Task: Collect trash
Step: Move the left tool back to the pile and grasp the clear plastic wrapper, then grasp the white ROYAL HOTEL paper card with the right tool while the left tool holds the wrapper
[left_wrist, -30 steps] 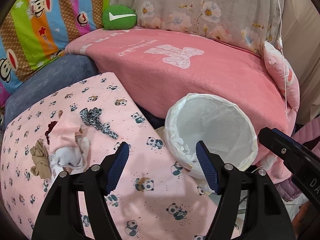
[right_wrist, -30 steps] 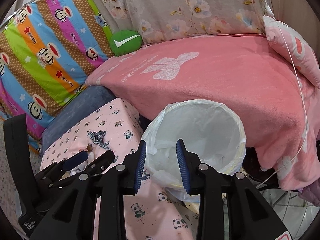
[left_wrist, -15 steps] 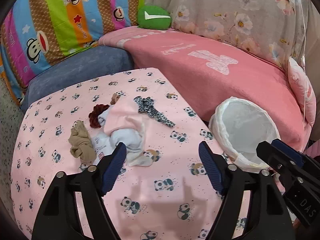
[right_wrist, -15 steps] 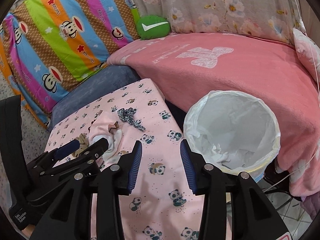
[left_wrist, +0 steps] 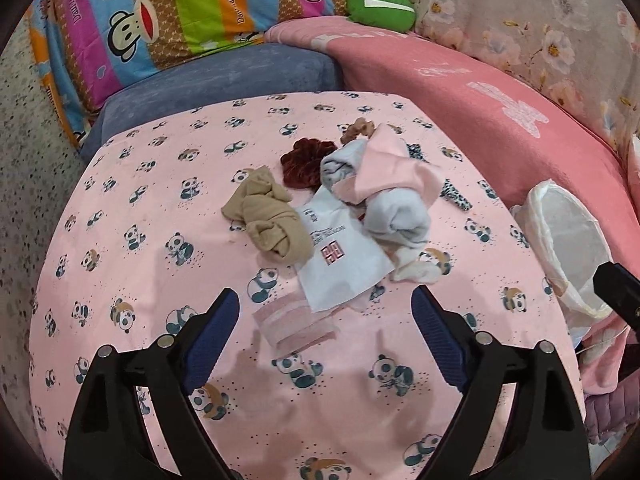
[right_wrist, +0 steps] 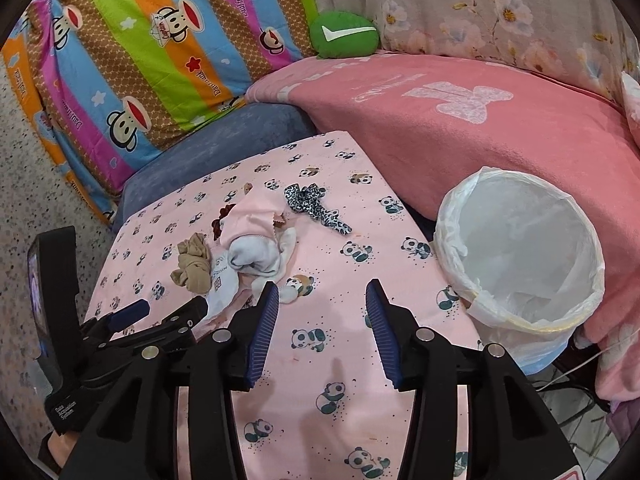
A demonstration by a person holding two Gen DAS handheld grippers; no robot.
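Observation:
A pile of litter lies on the pink panda-print table (left_wrist: 160,208): a beige stocking wad (left_wrist: 266,220), a white printed packet (left_wrist: 340,256), a pink-and-white cloth bundle (left_wrist: 384,196), a dark red scrunchie (left_wrist: 306,162), a leopard-print scrunchie (right_wrist: 316,206) and a pink striped piece (left_wrist: 296,322). My left gripper (left_wrist: 326,312) is open and empty, just above the striped piece. My right gripper (right_wrist: 322,300) is open and empty over the table, right of the pile (right_wrist: 256,248). The white-lined bin (right_wrist: 520,248) stands at the table's right edge; it also shows in the left wrist view (left_wrist: 560,248).
A pink blanket (right_wrist: 500,128) covers the sofa behind the table and bin. A blue cushion (left_wrist: 224,76), a striped monkey-print cover (right_wrist: 160,52) and a green pillow (right_wrist: 344,36) lie at the back. Speckled floor (left_wrist: 28,140) is to the left.
Both grippers have swung left, away from the bin and toward the pile. The left one now hovers over the pile. The right gripper's jaws have opened wider.

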